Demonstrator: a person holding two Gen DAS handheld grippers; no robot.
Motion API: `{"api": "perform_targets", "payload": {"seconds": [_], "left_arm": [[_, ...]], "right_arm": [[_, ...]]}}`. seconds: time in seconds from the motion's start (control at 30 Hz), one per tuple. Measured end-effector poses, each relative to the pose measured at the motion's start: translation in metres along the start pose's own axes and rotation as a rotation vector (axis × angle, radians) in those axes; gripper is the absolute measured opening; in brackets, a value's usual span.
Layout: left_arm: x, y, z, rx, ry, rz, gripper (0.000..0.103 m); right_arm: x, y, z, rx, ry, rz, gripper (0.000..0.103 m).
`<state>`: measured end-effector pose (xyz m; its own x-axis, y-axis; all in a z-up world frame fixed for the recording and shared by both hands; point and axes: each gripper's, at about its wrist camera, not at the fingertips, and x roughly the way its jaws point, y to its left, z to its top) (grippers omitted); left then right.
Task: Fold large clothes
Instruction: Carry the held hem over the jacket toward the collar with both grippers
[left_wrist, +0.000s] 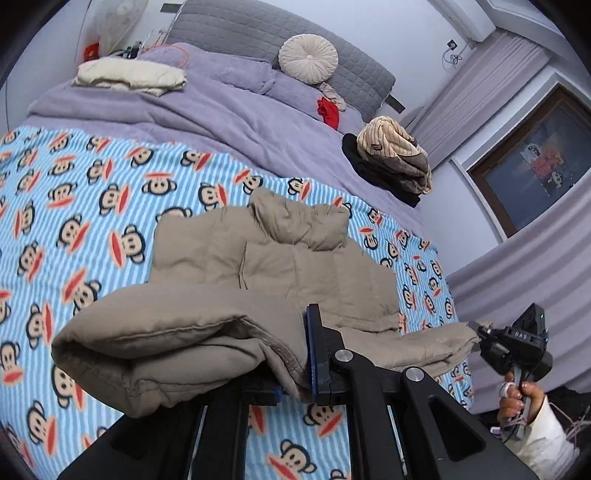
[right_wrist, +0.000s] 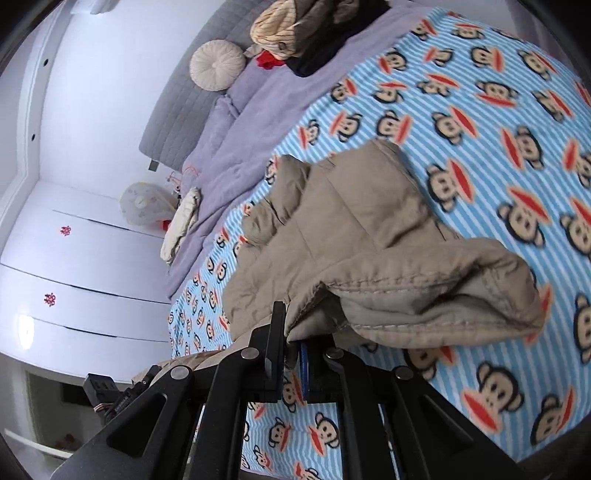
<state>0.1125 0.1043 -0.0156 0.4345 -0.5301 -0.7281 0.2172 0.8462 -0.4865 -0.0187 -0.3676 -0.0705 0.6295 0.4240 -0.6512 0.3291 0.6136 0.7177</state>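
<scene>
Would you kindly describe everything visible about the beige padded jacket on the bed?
The beige padded jacket is quilted, soft-looking, with stitched seams and a puffy collar at its far end. It lies on the monkey-print blanket, its near edge lifted off it. The left gripper and right gripper are each shut on that edge, one at either end.

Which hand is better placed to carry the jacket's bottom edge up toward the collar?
Neither alone. The left gripper and right gripper each pinch a bottom corner of the beige puffer jacket, lifted off the monkey blanket, so both should likely move together.
</scene>
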Motion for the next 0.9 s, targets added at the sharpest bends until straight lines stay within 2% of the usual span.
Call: {"api": "perform_targets", "payload": {"seconds": [0.2, 0.27, 0.37, 0.47, 0.67, 0.8, 0.9], "left_arm": [[0.048, -0.017, 0.073, 0.045, 0.044, 0.151, 0.011], [0.067, -0.011, 0.09, 0.034, 0.052, 0.19, 0.011], [0.103, 0.012, 0.105, -0.012, 0.094, 0.234, 0.011], [0.145, 0.038, 0.11, -0.041, 0.151, 0.248, 0.011], [0.216, 0.072, 0.109, -0.021, 0.249, 0.277, 0.011], [0.246, 0.087, 0.113, -0.052, 0.291, 0.283, 0.012], [0.253, 0.085, 0.122, -0.046, 0.308, 0.284, 0.012]], "right_arm": [[0.057, 0.036, 0.107, -0.108, 0.115, 0.005, 0.007], [0.078, 0.043, 0.13, -0.142, 0.144, -0.012, 0.007], [0.116, 0.042, 0.155, -0.119, 0.188, -0.017, 0.007], [0.157, 0.03, 0.166, -0.083, 0.198, -0.049, 0.007], [0.216, -0.003, 0.169, -0.014, 0.19, -0.136, 0.007], [0.241, -0.017, 0.174, 0.009, 0.184, -0.163, 0.007], [0.256, -0.024, 0.177, 0.015, 0.186, -0.181, 0.007]]}}
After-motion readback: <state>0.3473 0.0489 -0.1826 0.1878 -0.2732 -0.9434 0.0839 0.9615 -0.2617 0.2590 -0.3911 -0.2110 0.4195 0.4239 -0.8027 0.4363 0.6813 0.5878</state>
